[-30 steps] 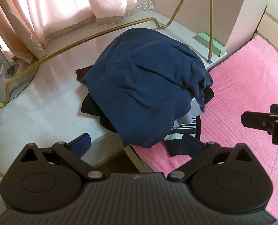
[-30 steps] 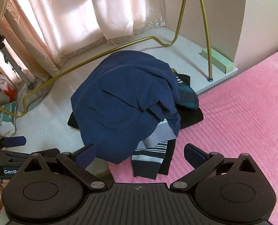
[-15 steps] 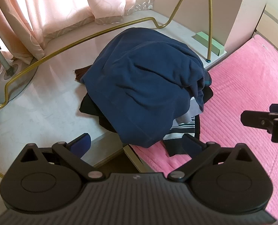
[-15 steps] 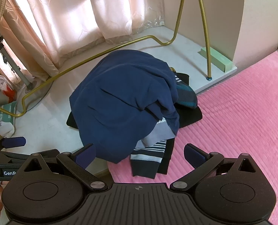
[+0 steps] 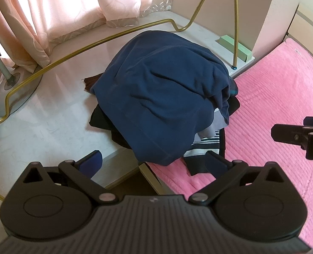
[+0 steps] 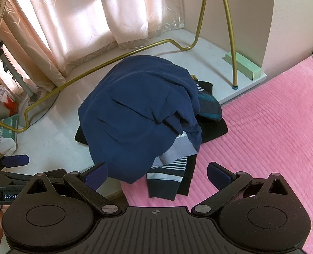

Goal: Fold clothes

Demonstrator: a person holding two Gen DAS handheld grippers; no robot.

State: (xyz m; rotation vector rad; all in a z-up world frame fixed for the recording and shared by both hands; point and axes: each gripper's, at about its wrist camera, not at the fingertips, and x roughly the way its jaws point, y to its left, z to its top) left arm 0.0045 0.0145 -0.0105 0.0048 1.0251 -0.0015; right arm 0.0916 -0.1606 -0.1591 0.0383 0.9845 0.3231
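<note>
A heap of clothes lies across the white ledge and the edge of the pink bed. On top is a navy blue garment [image 5: 162,97] [image 6: 139,114], over a striped top [image 5: 203,147] [image 6: 169,169], black pieces and a teal item [image 6: 209,105]. My left gripper [image 5: 154,160] is open, close in front of the heap's near edge, with nothing between its fingers. My right gripper [image 6: 156,173] is open too, just short of the striped top. The right gripper shows at the far right of the left wrist view [image 5: 300,135].
A gold metal rack frame [image 5: 93,42] [image 6: 230,42] arches over the white ledge [image 5: 50,110]. A green block [image 6: 243,65] sits by its foot. Pink curtains [image 6: 82,17] hang behind. A fan base [image 5: 10,89] and bags [image 6: 4,114] stand at left. The pink bedspread [image 6: 272,137] spreads to the right.
Both grippers have edged slightly closer to the clothes heap. The heap itself has not moved, and both grippers stay open.
</note>
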